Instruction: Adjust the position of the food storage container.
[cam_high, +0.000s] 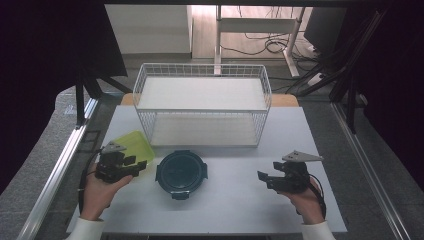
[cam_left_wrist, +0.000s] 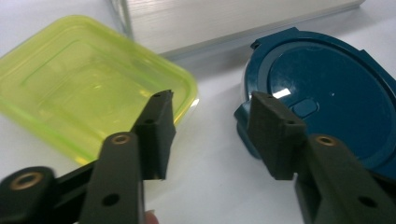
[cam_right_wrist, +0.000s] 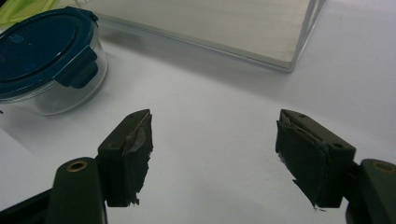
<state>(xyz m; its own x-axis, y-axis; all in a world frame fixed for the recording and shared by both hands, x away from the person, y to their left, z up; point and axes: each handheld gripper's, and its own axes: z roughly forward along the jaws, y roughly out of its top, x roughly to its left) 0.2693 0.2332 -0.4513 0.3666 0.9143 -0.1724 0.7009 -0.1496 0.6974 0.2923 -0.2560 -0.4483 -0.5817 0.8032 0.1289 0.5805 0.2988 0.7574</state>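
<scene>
1. Yellow-green and see-through, the square container (cam_left_wrist: 88, 88) lies on the white table (cam_high: 235, 200) at your left, just beside the round blue-lidded container (cam_high: 181, 173) and in front of the wire shelf rack (cam_high: 202, 105).
2. Your left gripper (cam_left_wrist: 212, 126) hangs over the near right corner of the square container. Its fingers (cam_left_wrist: 156, 133) stand part open with only bare table between them; one finger overlaps the green rim in the left gripper view, but I cannot tell whether it touches.
3. Judge which thing you mean to take before closing. The gap now sits between the two containers, so a squeeze here would likely catch nothing or nudge both.
4. For the green one, shift the left gripper toward it so the rim edge lies between the fingers, then close across the wall. The plastic looks thin and slick, so set the fingers deep rather than on the lip.
5. Keep clear of the blue lid's side clip (cam_left_wrist: 245, 123), which stands close to the other finger.
6. Your right gripper (cam_high: 270, 179) rests well apart at the right side of the table, its fingers (cam_right_wrist: 128, 154) wide apart and empty. Leave it there, or bring it to steady the round container if it starts to slide.
</scene>
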